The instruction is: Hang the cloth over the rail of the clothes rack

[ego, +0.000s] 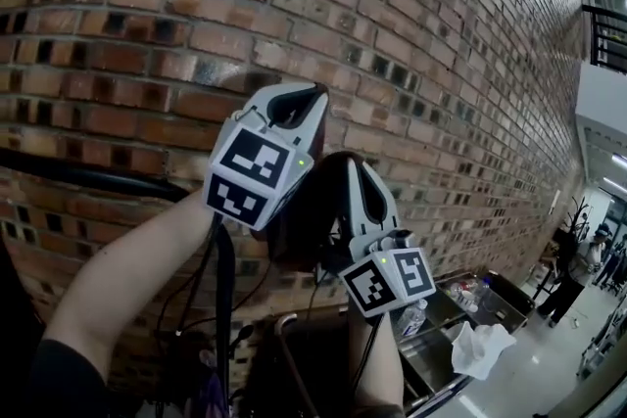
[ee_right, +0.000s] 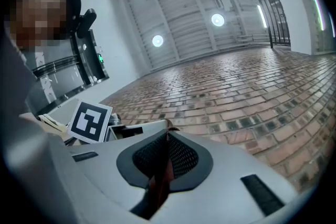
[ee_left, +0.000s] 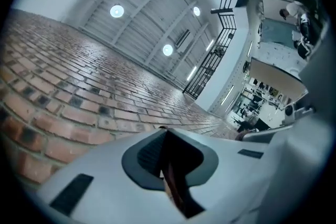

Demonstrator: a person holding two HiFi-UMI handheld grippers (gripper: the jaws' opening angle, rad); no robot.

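Both grippers are raised in front of the brick wall, close together. Between them hangs a bunched dark cloth (ego: 312, 210). My left gripper (ego: 299, 98) points up, its jaws shut on a dark reddish fold of the cloth (ee_left: 176, 189). Lower and to the right, my right gripper (ego: 359, 167) is likewise shut on a fold of the cloth (ee_right: 159, 178). In the gripper views the jaw tips (ee_left: 165, 131) (ee_right: 168, 132) meet with only the thin fabric between them. A black rail (ego: 88, 176) of the rack curves in from the left, below and behind my left forearm.
The brick wall (ego: 411, 44) fills the background. A black upright pole (ego: 224, 308) stands under the left gripper. At lower right are metal bins with a crumpled white bag (ego: 480, 348) and a plastic bottle (ego: 413, 316). People (ego: 573, 269) stand far right.
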